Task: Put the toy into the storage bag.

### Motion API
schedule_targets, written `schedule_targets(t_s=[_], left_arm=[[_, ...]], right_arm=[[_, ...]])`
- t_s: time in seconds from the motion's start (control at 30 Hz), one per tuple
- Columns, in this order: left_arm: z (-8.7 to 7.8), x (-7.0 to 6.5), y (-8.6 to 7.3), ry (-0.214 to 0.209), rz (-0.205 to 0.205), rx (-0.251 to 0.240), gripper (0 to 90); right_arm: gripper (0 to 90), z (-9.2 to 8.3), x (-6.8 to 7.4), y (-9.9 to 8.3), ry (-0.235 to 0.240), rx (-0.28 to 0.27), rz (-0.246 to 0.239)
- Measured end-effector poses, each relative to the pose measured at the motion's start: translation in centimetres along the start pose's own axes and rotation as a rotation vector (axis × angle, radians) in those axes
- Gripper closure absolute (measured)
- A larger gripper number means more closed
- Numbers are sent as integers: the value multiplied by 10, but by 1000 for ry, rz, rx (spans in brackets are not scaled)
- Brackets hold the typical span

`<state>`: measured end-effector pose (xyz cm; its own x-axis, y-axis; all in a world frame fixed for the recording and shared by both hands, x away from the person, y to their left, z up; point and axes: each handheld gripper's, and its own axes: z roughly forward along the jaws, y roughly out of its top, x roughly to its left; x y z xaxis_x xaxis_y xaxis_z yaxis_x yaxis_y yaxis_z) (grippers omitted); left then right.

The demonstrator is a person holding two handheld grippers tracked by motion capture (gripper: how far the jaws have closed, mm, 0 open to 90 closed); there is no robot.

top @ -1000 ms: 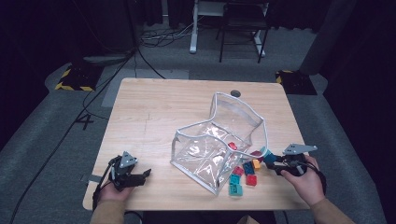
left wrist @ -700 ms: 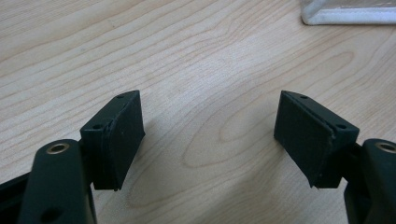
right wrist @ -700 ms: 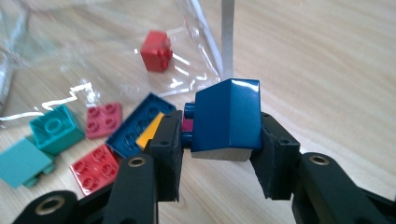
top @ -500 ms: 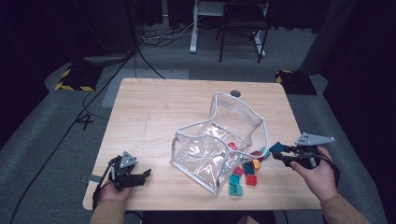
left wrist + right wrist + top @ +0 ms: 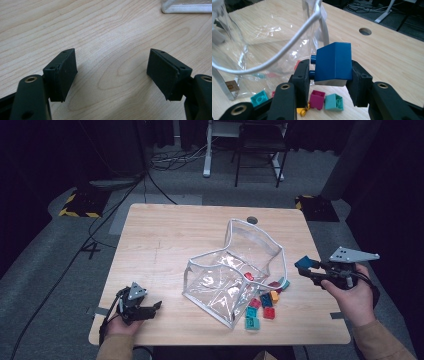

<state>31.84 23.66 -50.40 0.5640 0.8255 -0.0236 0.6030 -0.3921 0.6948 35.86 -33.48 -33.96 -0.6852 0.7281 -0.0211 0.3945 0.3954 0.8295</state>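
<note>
**Blue brick up in the right claw, pouch mouth next**

High view: the right claw [image 5: 304,266] hung just off the right edge of the clear pouch [image 5: 230,275], above the table [image 5: 165,235], w/ a blue brick [image 5: 303,262] clamped at its tip. Loose bricks [image 5: 261,307] lay on the wood at the pouch's near right corner; a few looked to sit inside the pouch. The left claw [image 5: 150,309] rested low on the table, well apart from the pouch on its left side.

Left claw view: jaws stood wide apart, nothing between them, only bare wood below. A white-edged corner of the pouch [image 5: 186,6] showed far off at top right.

Right claw view: the blue brick [image 5: 334,63] was pinched firmly between both pads, studs facing the left pad, body tilted a bit. The pouch's white rim [image 5: 294,42] arced just beyond the brick; magenta, teal and yellow bricks [image 5: 324,101] lay under the claw.

Judgement on doing the step well: probably the brick goes into the pouch. Best to carry it over the rim, not into it, since the soft wall would likely fold if nudged. Keep the brick high enough to clear the rim, center it over the opening, then let go low. The idle left claw could pin the pouch's edge so the mouth stays open.
</note>
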Motion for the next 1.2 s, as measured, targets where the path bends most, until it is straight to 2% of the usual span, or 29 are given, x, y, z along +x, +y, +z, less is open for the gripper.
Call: schedule_targets(t_s=[0.27,0.53,0.9,1.2], left_arm=[[0,0,0,0,0,0,244],[0,0,0,1,1,0,244],[0,0,0,2,3,-1,244],[0,0,0,2,3,-1,243]], right_arm=[[572,-4,6,26,20,-30,-23],[572,4,15,55,54,-36,-51],[571,34,31,91,118,-43,-71],[572,66,46,110,155,-30,-87]])
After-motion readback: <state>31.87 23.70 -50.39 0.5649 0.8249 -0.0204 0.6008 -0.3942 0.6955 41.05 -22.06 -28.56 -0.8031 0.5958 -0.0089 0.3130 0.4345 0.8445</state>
